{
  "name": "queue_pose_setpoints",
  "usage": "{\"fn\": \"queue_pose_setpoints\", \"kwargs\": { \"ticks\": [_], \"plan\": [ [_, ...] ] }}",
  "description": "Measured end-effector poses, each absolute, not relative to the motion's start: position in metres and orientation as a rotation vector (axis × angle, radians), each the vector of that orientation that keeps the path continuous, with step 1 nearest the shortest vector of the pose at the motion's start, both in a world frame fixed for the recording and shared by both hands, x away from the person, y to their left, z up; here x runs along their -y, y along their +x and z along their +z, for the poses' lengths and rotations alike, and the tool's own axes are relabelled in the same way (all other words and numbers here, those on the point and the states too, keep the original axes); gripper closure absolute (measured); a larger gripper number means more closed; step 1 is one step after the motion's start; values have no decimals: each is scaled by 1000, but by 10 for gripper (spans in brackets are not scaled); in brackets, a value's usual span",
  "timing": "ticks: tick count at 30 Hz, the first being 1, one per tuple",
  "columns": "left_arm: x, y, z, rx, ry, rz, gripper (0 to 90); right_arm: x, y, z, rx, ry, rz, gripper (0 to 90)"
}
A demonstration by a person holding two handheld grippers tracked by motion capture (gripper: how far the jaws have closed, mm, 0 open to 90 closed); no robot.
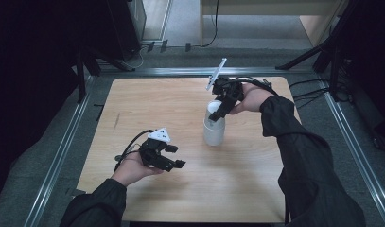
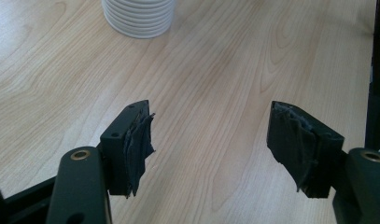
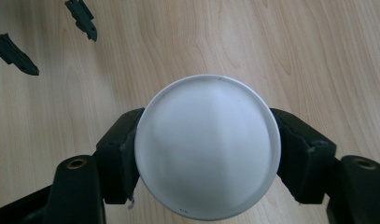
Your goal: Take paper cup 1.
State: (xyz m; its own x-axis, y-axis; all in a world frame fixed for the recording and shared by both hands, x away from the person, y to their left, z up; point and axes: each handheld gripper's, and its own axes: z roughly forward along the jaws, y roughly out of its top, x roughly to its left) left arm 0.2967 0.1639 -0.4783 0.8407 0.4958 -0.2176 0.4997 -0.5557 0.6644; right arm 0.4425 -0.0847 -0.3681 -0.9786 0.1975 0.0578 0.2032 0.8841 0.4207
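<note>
A stack of upturned white paper cups (image 1: 214, 128) stands right of the wooden table's (image 1: 152, 99) middle. My right gripper (image 1: 218, 111) reaches down from behind onto the stack's top. In the right gripper view its jaws press both sides of the top cup (image 3: 206, 135), whose round base faces the camera. My left gripper (image 1: 179, 156) hovers near the front left, jaws wide apart with nothing between them (image 2: 211, 135). The ribbed rims at the stack's foot (image 2: 138, 18) lie ahead of it. Its two jaw tips (image 3: 52, 39) sit far off in the right gripper view.
Metal rails (image 1: 62, 151) frame the table on the left, right and far sides. Black stand legs (image 1: 86, 71) rise at the back left and back right (image 1: 322, 52). Cables (image 1: 313, 90) trail off the table's right edge.
</note>
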Motion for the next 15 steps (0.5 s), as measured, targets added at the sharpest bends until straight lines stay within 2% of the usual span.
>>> {"fn": "queue_pose_setpoints", "kwargs": {
  "ticks": [15],
  "plan": [
    [-163, 297, -479, -718, 2258, -9, 299, 84, 441, -365, 3044, -331, -653, 328]
  ]
}}
